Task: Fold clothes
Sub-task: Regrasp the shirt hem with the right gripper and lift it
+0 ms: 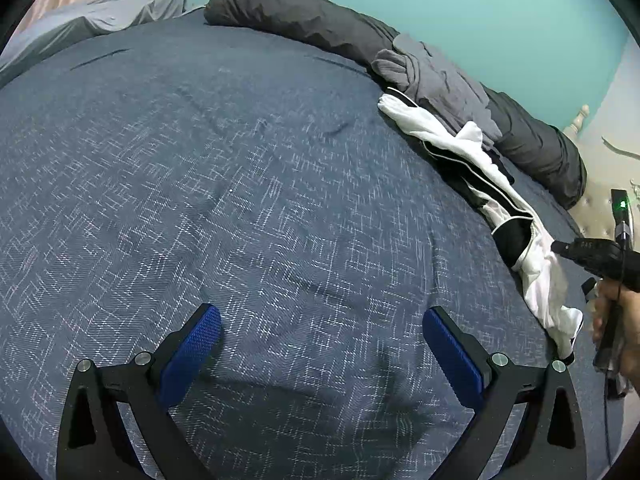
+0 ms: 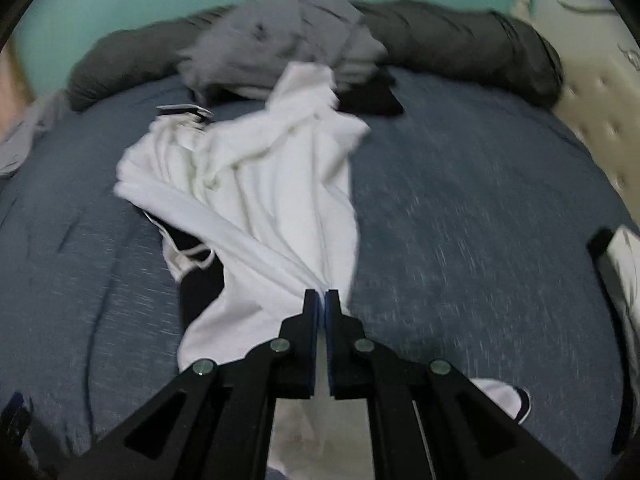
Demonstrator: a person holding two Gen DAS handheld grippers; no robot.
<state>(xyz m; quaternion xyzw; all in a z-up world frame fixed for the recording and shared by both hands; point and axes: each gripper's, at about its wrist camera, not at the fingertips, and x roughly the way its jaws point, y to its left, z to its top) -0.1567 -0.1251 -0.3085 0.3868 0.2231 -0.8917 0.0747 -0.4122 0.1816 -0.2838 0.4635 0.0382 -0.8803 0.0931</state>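
Note:
A white garment with black panels and thin piping [image 2: 256, 196] lies stretched in a long crumpled strip across the blue patterned bedspread [image 2: 460, 208]. My right gripper [image 2: 322, 300] is shut on a bunched fold of its white cloth, which fans out from the pads. In the left wrist view the same garment [image 1: 476, 168] runs along the bed's right side, with the right gripper's black body and a hand at its lower end. My left gripper [image 1: 322, 324] hovers open over bare bedspread [image 1: 240, 180], its blue pads [image 1: 192, 344] wide apart with nothing between them.
A grey garment [image 1: 436, 76] lies crumpled by the far end of the white one. A long dark grey bolster [image 1: 304, 20] lines the bed's far edge under a teal wall. A light grey pillow [image 1: 100, 16] sits far left. A cream tufted headboard [image 2: 596, 120] stands at right.

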